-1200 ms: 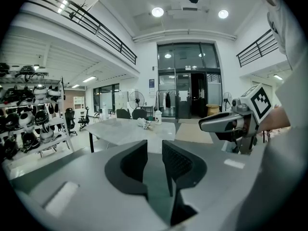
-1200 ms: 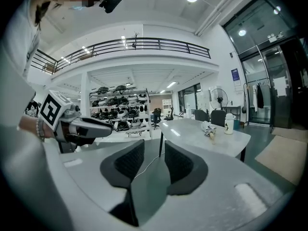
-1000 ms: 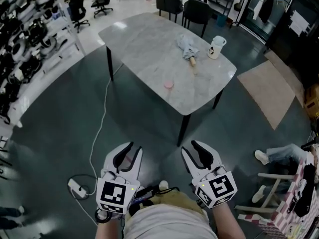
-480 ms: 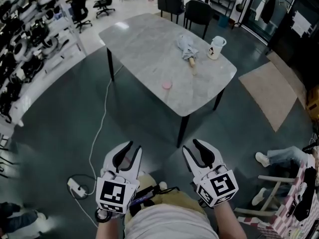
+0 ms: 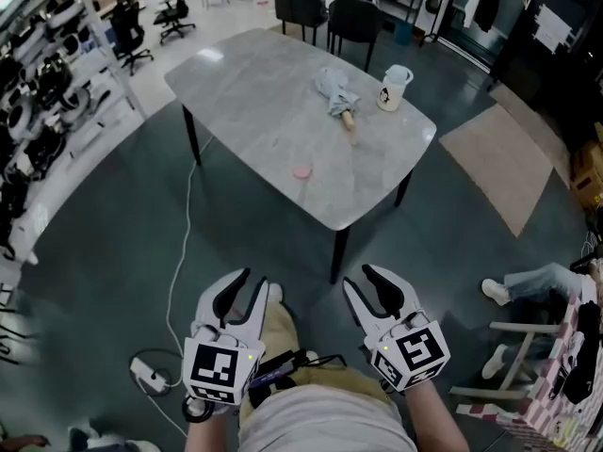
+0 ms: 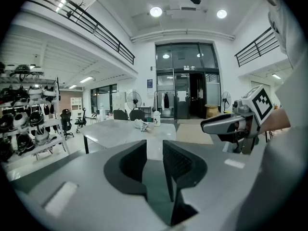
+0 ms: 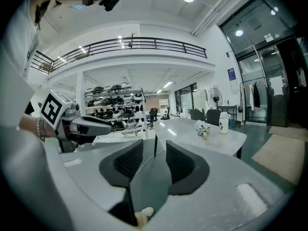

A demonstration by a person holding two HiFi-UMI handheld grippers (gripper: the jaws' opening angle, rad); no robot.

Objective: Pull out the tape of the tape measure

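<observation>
At the near end of the room, above the dark floor (image 5: 94, 252) and short of the table (image 5: 273, 92): left gripper (image 5: 256, 282) and right gripper (image 5: 358, 279), held side by side, apart from each other, both aimed toward the table.

Left gripper: jaws parted by a narrow gap, pads not meeting. Nothing between them, only floor and table top seen through the gap. Holding nothing.

Right gripper: jaws parted, gap somewhat wider than on the left. Nothing between the pads. Holding nothing.

Tape measure (image 5: 301, 171): small, round, pink, lying flat on the table top toward the near end. Well apart from both grippers, touched by neither. Too small in every view for any detail of the tape.

Further along the same table: folded umbrella (image 5: 334, 94) lying on its side, wooden handle toward the near end. White mug (image 5: 394, 87) upright near it, close to the far right edge. Both well apart from the tape measure.

On the floor left of the grippers: white cable (image 5: 179, 252) running from beside the table down to a power strip (image 5: 149, 373).

Beyond the table: dark chairs (image 5: 353, 17). Along the left wall: shelving (image 5: 28, 111) loaded with equipment. Right of the table: tan mat (image 5: 499, 163). Nearer, at the right edge: a person's white shoe (image 5: 495, 292).
</observation>
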